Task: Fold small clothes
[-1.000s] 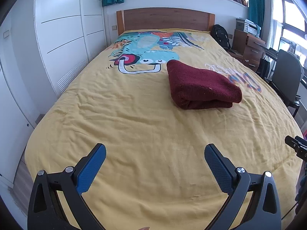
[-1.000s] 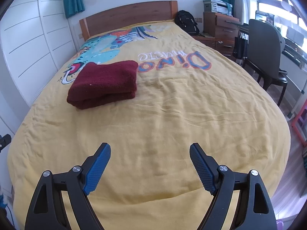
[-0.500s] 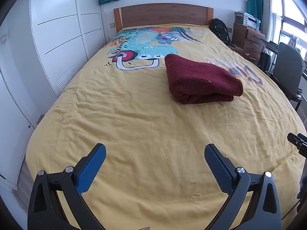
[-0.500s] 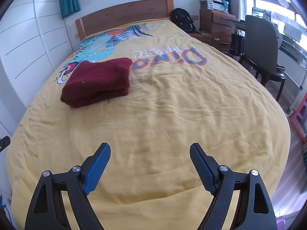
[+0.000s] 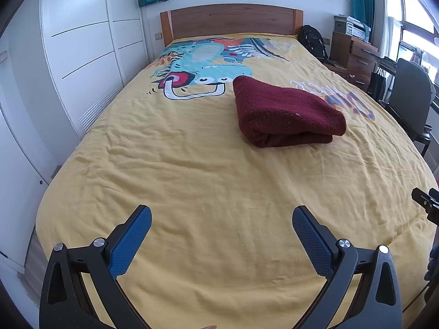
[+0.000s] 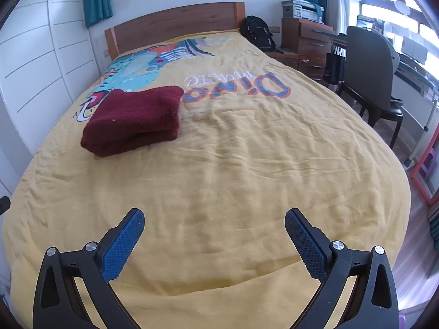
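Maroon fleece garment [image 5: 285, 115] lies folded into a thick, squared bundle on the yellow dinosaur bedspread [image 5: 192, 181], about mid-bed and slightly toward the headboard [image 5: 233, 19], with nothing touching it. Over the last second both cameras have drawn a little closer and tipped, so the bundle sits lower and larger in the left view and nearer in the right one, while the bundle itself has not shifted; that reads as the fold being finished and the tools merely repositioning. The left gripper [image 5: 219, 216] hangs over the bare foot of the bed with its blue pads wide apart and nothing between them, and the right gripper [image 6: 214, 219] is likewise spread and empty, well apart from the cloth. In the left view the bundle's folded edges face the camera, the layers stacked evenly. Room to move is generous: wrinkled spread stretches all round the bundle. The white wardrobe [image 5: 82, 63] flanks the left edge of the bed, and the office chair [image 6: 367, 76] and wooden drawers [image 6: 304, 44] stand along the right, near the mattress edge, so wide sweeps to that side want care.
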`<state>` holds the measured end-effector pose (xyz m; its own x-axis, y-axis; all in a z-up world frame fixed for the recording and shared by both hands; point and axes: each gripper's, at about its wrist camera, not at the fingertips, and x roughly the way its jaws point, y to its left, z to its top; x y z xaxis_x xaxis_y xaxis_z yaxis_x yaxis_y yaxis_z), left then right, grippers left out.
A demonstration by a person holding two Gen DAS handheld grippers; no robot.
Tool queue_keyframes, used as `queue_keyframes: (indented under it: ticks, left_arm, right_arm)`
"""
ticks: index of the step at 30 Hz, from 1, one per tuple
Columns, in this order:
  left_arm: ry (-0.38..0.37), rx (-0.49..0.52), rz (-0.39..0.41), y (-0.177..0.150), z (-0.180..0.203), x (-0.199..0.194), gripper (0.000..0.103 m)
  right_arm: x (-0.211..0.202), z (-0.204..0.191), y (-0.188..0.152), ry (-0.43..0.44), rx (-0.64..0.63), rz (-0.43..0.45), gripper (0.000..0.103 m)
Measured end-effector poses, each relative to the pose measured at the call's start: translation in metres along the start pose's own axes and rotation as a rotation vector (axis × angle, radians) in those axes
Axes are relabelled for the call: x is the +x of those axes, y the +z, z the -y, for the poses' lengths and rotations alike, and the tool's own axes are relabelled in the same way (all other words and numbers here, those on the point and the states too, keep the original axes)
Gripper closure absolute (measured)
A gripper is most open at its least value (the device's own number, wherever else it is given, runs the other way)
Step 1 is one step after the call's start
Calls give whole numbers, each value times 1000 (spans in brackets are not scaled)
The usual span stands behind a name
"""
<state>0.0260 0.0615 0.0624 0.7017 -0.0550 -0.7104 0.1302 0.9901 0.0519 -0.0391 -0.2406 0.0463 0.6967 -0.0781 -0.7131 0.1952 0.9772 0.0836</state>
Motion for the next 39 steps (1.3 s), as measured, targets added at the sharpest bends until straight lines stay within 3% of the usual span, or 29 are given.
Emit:
queue_keyframes:
  ticks: [15,39]
  left_arm:
    - [13,17,-26,-7,10,11,2]
    - [14,37,-28,-8,16,13,2]
  right_arm:
    - [-10,-9,9,-88,-69,37,1]
    - [-2,-5,13,-68,-61,2,1]
